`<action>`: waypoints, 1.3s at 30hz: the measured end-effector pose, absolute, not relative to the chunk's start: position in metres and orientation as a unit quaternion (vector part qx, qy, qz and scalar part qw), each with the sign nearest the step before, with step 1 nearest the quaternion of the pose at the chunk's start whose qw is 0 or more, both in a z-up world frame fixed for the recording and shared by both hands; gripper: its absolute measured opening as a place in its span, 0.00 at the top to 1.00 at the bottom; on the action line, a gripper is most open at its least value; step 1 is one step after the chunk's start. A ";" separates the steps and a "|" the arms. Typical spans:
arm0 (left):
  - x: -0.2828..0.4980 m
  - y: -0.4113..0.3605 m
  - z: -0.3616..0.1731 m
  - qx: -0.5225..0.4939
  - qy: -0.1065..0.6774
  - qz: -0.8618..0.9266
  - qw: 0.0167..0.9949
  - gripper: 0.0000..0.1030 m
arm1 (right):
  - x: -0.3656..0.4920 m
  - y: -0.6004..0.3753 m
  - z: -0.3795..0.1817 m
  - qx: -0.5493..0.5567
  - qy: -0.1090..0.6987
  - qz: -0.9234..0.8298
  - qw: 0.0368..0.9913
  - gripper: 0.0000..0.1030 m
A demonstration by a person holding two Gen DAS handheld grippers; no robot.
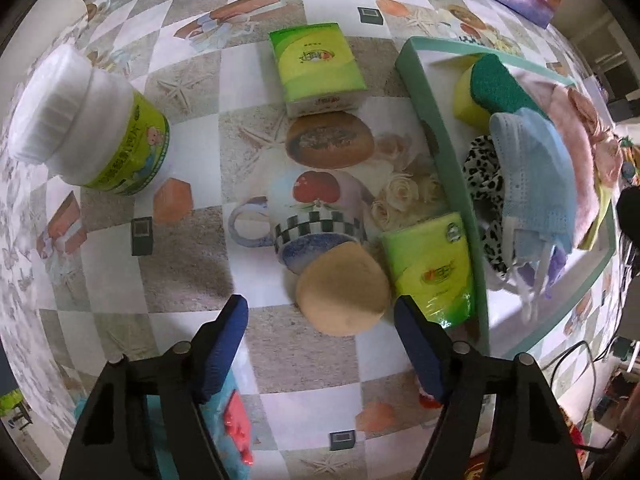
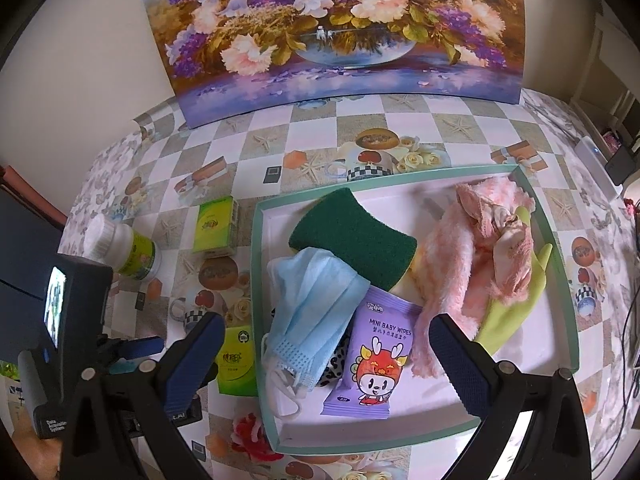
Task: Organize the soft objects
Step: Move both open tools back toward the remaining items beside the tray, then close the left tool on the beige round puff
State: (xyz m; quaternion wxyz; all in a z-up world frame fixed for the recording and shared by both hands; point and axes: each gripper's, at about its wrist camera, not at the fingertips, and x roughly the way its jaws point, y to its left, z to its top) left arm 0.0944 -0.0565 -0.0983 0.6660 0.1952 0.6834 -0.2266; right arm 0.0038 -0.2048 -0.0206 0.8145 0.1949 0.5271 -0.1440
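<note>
Beige, round and soft, puff (image 1: 343,288) lying on the checked tablecloth (image 1: 192,264) low in the centre of the left wrist view, between the 2 blue pads of the left gripper (image 1: 320,344) but nearer the right one, no pad pressing on it; left gripper released, jaws spread, nothing grasped. Just right of the puff, green tissue pack (image 1: 430,268) against the outer wall of the teal-rimmed tray (image 1: 440,148); second green tissue pack (image 1: 316,66) upper centre, well apart; white-capped bottle (image 1: 92,124) with green label at left, tilted by the lens. Inside the tray, right of frame: green-and-yellow sponge (image 1: 492,84), blue face mask (image 1: 532,168), spotted black-and-white cloth (image 1: 486,184), pink fluffy cloth (image 1: 576,148). Right wrist view: right gripper (image 2: 324,356) hanging over the near part of the tray, jaws wide, released, nothing between the pads. Below it, purple pack of baby wipes (image 2: 374,354) flat in the tray, mask overlapping its left edge, sponge behind, pink cloth to the right over a yellow-green glove (image 2: 516,308). Flower painting (image 2: 332,28) propped upright at the top of frame, behind the tray
</note>
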 end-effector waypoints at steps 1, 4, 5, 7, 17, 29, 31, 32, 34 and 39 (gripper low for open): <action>0.095 -0.054 -0.099 0.203 0.683 -0.222 0.665 0.26 | 0.004 -0.205 -0.020 0.195 0.527 -0.144 0.815 0.00; 0.097 -0.049 -0.102 0.204 0.686 -0.221 0.662 0.26 | 0.004 -0.205 -0.020 0.195 0.527 -0.144 0.814 0.00; 0.099 -0.046 -0.103 0.203 0.686 -0.222 0.663 0.26 | 0.004 -0.205 -0.021 0.195 0.527 -0.144 0.815 0.00; 0.099 -0.048 -0.106 0.199 0.686 -0.224 0.663 0.26 | 0.004 -0.205 -0.021 0.194 0.527 -0.143 0.815 0.00; 0.097 -0.052 -0.105 0.163 0.688 -0.240 0.665 0.55 | 0.007 -0.203 -0.022 0.191 0.532 -0.141 0.813 0.00; 0.088 -0.046 -0.080 0.102 0.655 -0.218 0.716 0.75 | 0.009 -0.199 -0.024 0.186 0.536 -0.135 0.812 0.00; 0.090 -0.033 -0.073 0.063 0.653 -0.211 0.724 0.80 | 0.010 -0.198 -0.024 0.185 0.536 -0.135 0.813 0.00; 0.091 -0.028 -0.071 0.045 0.652 -0.205 0.728 0.81 | 0.010 -0.198 -0.024 0.184 0.535 -0.135 0.813 0.00; 0.094 -0.020 -0.068 0.011 0.652 -0.194 0.733 0.82 | 0.010 -0.197 -0.023 0.181 0.534 -0.134 0.815 0.00; 0.091 -0.006 -0.058 -0.045 0.650 -0.184 0.736 0.84 | 0.010 -0.194 -0.022 0.179 0.535 -0.132 0.815 0.00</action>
